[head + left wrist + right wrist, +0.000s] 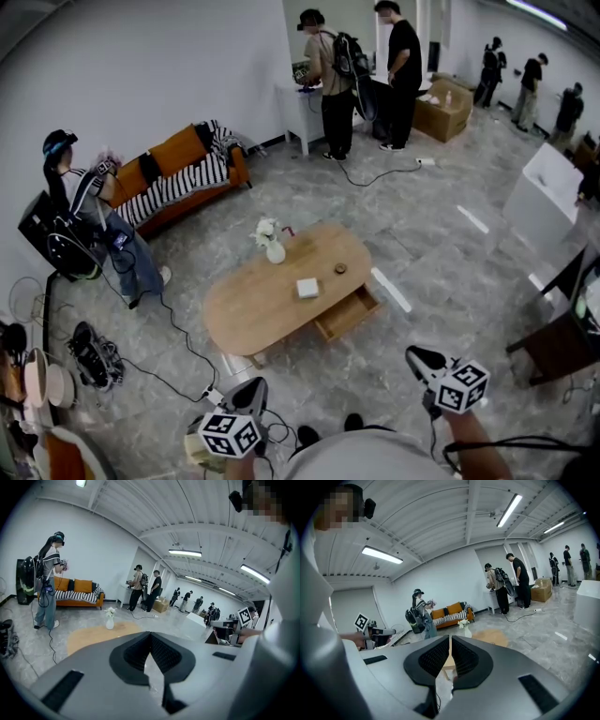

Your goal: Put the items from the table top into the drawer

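Note:
An oval wooden coffee table (253, 314) stands mid-floor with its drawer (345, 314) pulled open on the near right side. On the top rest a white vase of flowers (272, 247), a white square box (307, 288) and a small dark round item (340, 269). My left gripper (251, 386) and right gripper (417, 354) hover low in the head view, well short of the table, both shut and empty. The left gripper view shows shut jaws (150, 634) below the table (89, 637) and vase (109, 620). In the right gripper view the jaws (450, 638) stand together, holding nothing.
An orange sofa (178, 178) with a person (89, 216) by it lines the left wall. Two people (361, 75) stand at a white desk at the back. Cables (178, 337) trail across the floor near the table's left end. A dark stand (562, 337) is at the right.

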{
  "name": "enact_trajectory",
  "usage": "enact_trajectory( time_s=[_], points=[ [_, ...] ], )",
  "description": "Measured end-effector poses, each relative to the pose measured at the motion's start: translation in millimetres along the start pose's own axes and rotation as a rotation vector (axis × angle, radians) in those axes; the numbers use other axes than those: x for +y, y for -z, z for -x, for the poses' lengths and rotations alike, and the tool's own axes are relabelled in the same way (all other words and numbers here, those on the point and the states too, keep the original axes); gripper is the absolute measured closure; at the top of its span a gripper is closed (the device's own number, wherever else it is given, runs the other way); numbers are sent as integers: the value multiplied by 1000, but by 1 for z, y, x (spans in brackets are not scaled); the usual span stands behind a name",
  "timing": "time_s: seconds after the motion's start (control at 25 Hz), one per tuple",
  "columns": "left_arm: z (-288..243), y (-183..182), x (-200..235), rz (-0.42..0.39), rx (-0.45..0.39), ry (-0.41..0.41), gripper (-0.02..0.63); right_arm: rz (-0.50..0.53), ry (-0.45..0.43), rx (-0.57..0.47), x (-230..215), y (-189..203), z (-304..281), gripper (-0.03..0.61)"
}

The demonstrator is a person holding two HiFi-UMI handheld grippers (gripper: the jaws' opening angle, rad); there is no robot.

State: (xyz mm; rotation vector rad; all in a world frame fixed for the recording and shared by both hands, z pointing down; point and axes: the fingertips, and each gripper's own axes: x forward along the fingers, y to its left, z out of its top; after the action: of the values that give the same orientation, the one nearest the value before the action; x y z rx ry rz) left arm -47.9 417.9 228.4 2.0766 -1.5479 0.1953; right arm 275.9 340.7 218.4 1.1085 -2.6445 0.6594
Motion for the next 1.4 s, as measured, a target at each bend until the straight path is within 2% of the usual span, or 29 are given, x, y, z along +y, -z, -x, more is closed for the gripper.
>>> enact_trajectory(
  time_s=[0.48,0.76,1.12,1.4],
  points=[
    [-16,4,-39,23,-37,-12,612,61,-71,42,-23,1,9,535],
    [-26,16,-49,30,-16,-25,612,36,-70,50,-38,7,14,535],
    [-46,13,-43,36,-4,-12,612,28,-57,63,-50,6,6,535],
    [-71,-6,-25,19,3,17,612,19,-12,55,-65,-6,-18,535]
  ],
)
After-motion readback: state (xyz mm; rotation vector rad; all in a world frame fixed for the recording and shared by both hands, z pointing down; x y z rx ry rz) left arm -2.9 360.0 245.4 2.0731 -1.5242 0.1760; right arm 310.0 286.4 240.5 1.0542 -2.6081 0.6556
